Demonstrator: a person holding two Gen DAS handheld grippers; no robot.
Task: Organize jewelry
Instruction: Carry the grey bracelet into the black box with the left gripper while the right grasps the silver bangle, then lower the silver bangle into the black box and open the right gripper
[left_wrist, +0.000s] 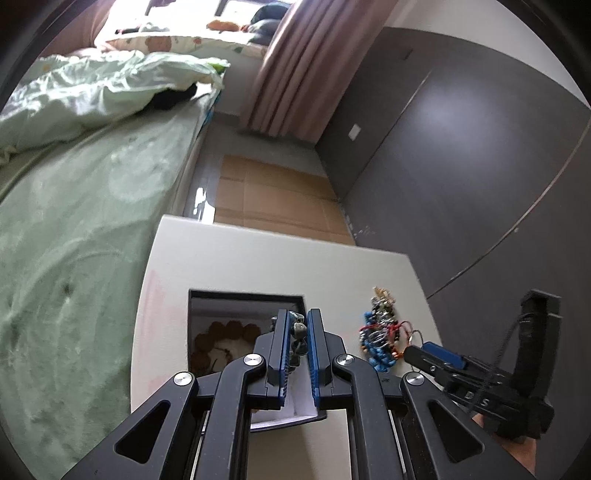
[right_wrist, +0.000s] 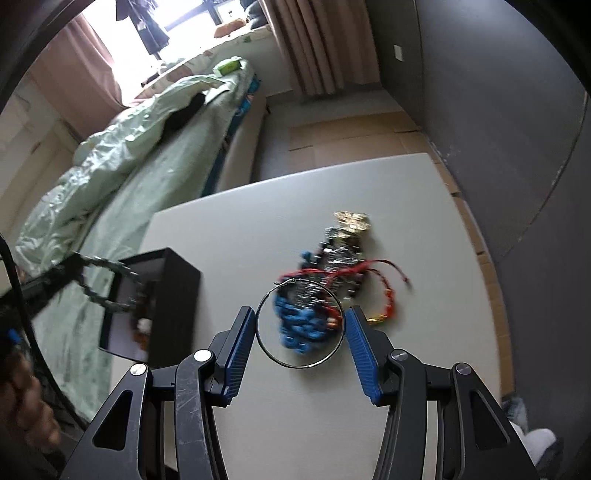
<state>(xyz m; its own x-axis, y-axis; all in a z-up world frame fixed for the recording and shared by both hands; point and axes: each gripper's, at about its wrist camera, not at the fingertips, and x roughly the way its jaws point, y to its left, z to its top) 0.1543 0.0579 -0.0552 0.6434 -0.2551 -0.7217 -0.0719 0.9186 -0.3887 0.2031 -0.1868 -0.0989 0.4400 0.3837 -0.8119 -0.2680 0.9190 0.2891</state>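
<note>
Right wrist view: the jewelry pile (right_wrist: 328, 280) lies on the pale tabletop (right_wrist: 406, 192), toward its right half, a tangle of blue beads (right_wrist: 299, 325), dark and silvery strands, a red cord (right_wrist: 354, 269) that trails off to the right, and a gold-coloured piece (right_wrist: 351, 219) at the far end. A thin metal ring (right_wrist: 264, 343) lies at the near end of the pile, circling part of the blue beads. The right gripper (right_wrist: 300, 345) sits low over this near end with its blue-padded fingers (right_wrist: 360, 354) spread wide, one on each side of the ring and close to its edge; whether they touch it cannot be told. To the left stands an open black box (right_wrist: 177, 295) with a pale interior, and a dark beaded chain (right_wrist: 107, 284), blurred, hangs in a loop above its opening. In the left wrist view the left gripper (left_wrist: 298, 354) is over that same box (left_wrist: 243, 299), its fingers (left_wrist: 316, 354) drawn close together and clamped on the dark, bluish beaded chain (left_wrist: 298, 332), which shows in the narrow gap between the pads. Inside the box a brown, scalloped item (left_wrist: 225, 336) rests on the white lining. The pile (left_wrist: 380, 332) is just right of the box on the table, with the right gripper's fingertip (left_wrist: 439, 354) near it. Beyond the table are a bed with a green cover (left_wrist: 74, 221), flattened cardboard (left_wrist: 273, 199) on the floor, pink curtains (left_wrist: 303, 66) and a dark grey wall (left_wrist: 461, 166).
</note>
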